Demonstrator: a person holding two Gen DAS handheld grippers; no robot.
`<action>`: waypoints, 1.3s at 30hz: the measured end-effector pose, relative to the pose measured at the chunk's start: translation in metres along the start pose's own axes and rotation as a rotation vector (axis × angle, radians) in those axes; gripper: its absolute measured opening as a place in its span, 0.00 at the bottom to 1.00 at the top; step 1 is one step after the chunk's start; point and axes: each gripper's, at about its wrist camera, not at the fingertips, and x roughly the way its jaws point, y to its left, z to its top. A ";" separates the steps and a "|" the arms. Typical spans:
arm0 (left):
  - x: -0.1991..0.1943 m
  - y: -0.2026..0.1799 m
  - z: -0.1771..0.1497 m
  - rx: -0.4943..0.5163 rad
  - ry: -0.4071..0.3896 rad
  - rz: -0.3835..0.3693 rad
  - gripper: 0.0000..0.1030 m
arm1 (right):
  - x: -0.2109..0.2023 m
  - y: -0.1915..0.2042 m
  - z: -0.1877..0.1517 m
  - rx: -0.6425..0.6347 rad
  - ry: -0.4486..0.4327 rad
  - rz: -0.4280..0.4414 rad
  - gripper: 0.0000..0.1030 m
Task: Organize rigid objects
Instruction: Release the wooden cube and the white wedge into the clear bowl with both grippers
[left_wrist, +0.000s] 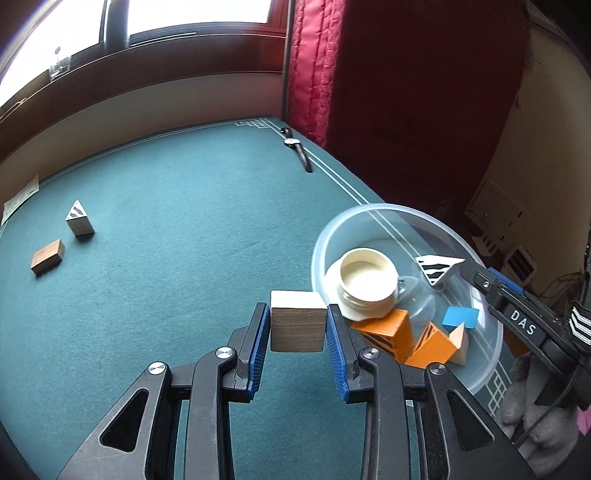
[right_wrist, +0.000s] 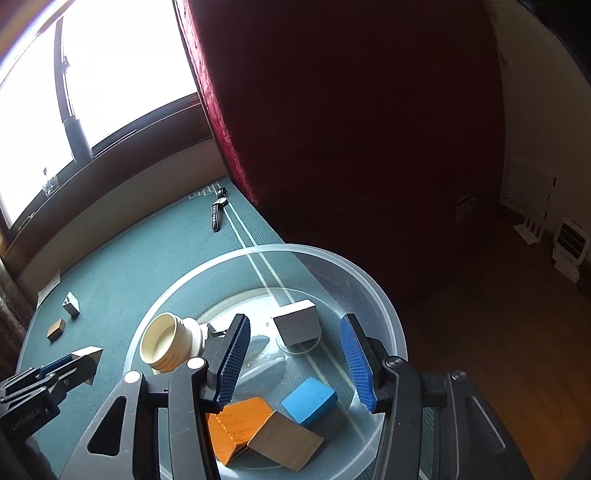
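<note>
Left tool (left_wrist: 298, 325): pinching a wooden cube (left_wrist: 298, 320) just beside the bowl (left_wrist: 480, 354).
Right tool (right_wrist: 295, 360): standing spread over the bowl, gripping nothing; a striped wedge (right_wrist: 298, 325) is lying between its fingers.
Surface (left_wrist: 177, 229): carrying a brown block (left_wrist: 47, 256) and a striped prism (left_wrist: 79, 220), well apart from the bowl.

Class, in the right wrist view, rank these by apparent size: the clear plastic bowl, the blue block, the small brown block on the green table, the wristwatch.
1. Clear plastic bowl
2. Blue block, though it sits near the camera
3 and 4. Wristwatch and small brown block: both far and tiny, too close to rank.
</note>
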 end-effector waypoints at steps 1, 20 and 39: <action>0.001 -0.006 0.000 0.012 0.002 -0.014 0.31 | 0.000 -0.001 0.000 0.001 0.002 0.000 0.52; 0.010 -0.034 -0.005 0.035 0.042 -0.149 0.55 | 0.002 -0.007 -0.002 0.024 0.006 0.012 0.54; 0.008 0.014 -0.010 -0.039 0.028 -0.012 0.65 | -0.005 0.027 -0.006 -0.029 -0.010 0.061 0.58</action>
